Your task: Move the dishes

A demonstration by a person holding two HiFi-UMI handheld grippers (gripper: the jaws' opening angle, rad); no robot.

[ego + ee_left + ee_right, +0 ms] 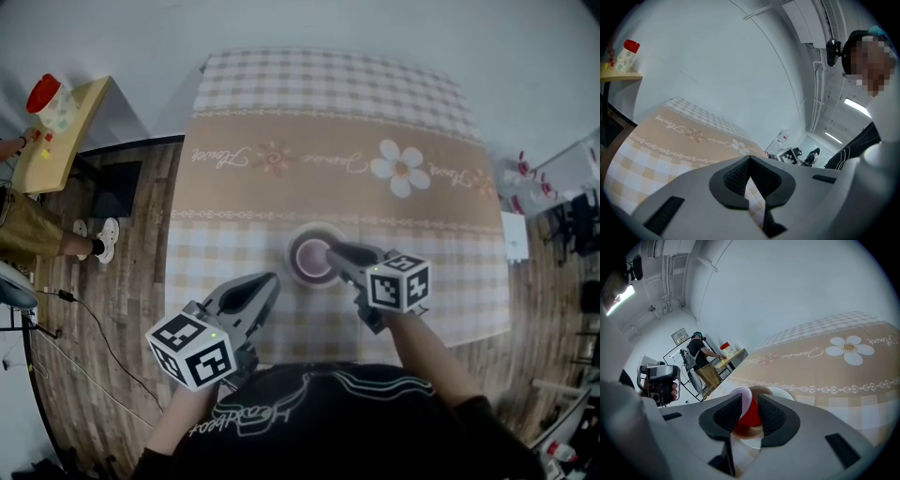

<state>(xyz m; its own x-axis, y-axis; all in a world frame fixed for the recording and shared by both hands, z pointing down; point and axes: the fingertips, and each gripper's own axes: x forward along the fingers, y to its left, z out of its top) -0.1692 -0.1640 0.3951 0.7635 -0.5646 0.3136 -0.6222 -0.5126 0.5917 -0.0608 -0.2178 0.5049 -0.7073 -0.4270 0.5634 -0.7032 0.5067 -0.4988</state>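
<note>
In the head view the dish [307,259] sits near the middle of the checked tablecloth [328,122], just below the tan band with the white daisy [400,169]. From above it reads only as a round thing with a pale rim and a dark pinkish centre. The right gripper [339,255] reaches over the dish's right side, its marker cube [399,282] behind it, but from above the gap between its jaws is hard to judge. The right gripper view settles that: the right gripper [750,398] is released, jaws spread wide. Between them stands the dish [749,411], red inside, with a white rim by the left pad, a brownish layer beneath and a white edge to the right. Whether this is one dish or several stacked cannot be told, and no squeeze on it shows. The left gripper [270,281] hovers at the dish's lower left, apart from it. Only the left gripper view shows that the left gripper [750,159] is clenched, tips touching, with just a sliver of cloth seen through them. Off the table's far left stands a side table [75,117] bearing a red-lidded container [45,97], and the right gripper view shows a person [701,357] standing at it.
</note>
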